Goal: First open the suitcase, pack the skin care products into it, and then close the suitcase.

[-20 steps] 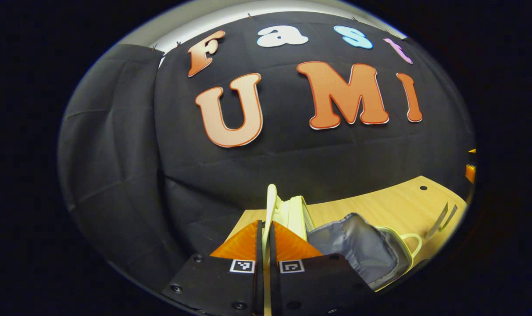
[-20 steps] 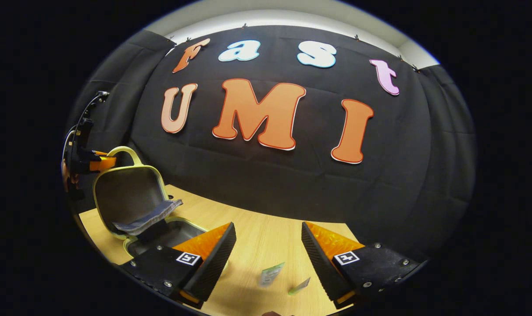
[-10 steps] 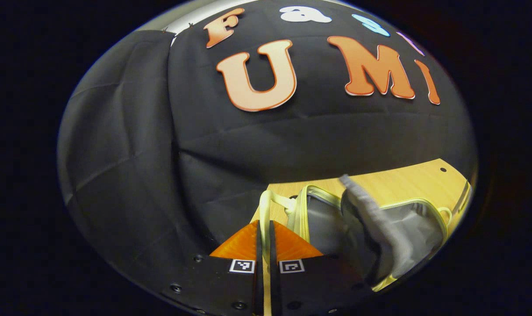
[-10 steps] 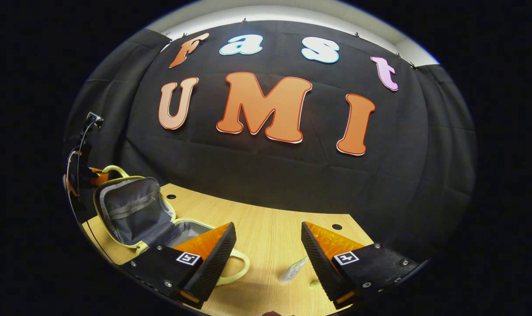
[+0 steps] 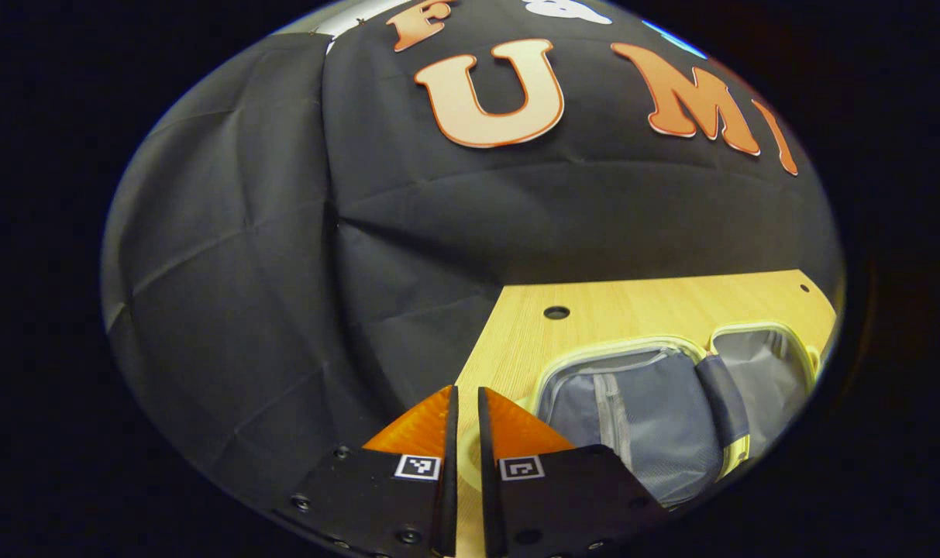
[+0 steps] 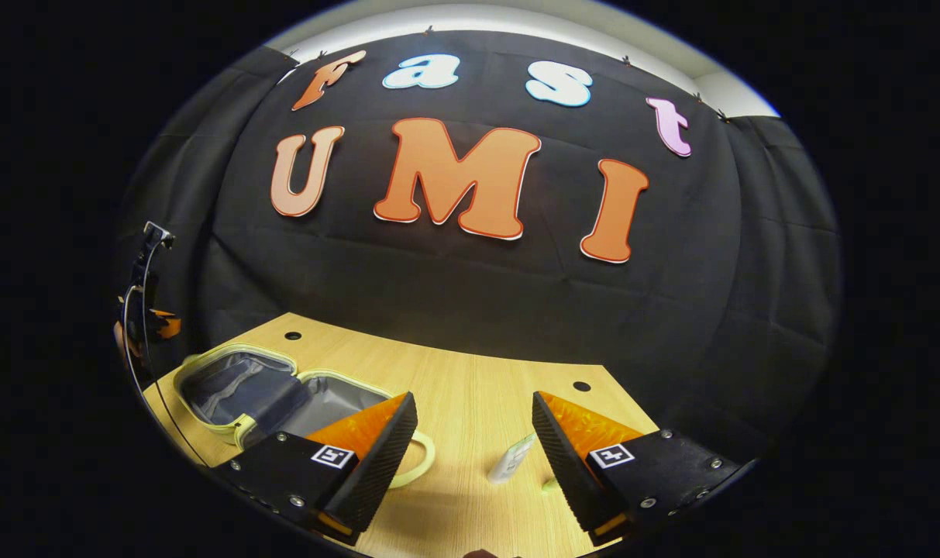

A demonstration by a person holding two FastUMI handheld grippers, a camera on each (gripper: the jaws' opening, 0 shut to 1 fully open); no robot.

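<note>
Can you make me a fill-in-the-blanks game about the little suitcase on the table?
1. The suitcase lies ____ on the wooden table, both halves flat.
2. The right gripper has its fingers ____, holding nothing.
3. A small white tube lies on the table ____ the right gripper's fingers.
4. The suitcase lining is ____ in colour.

Missing words: open; open; between; grey
</note>
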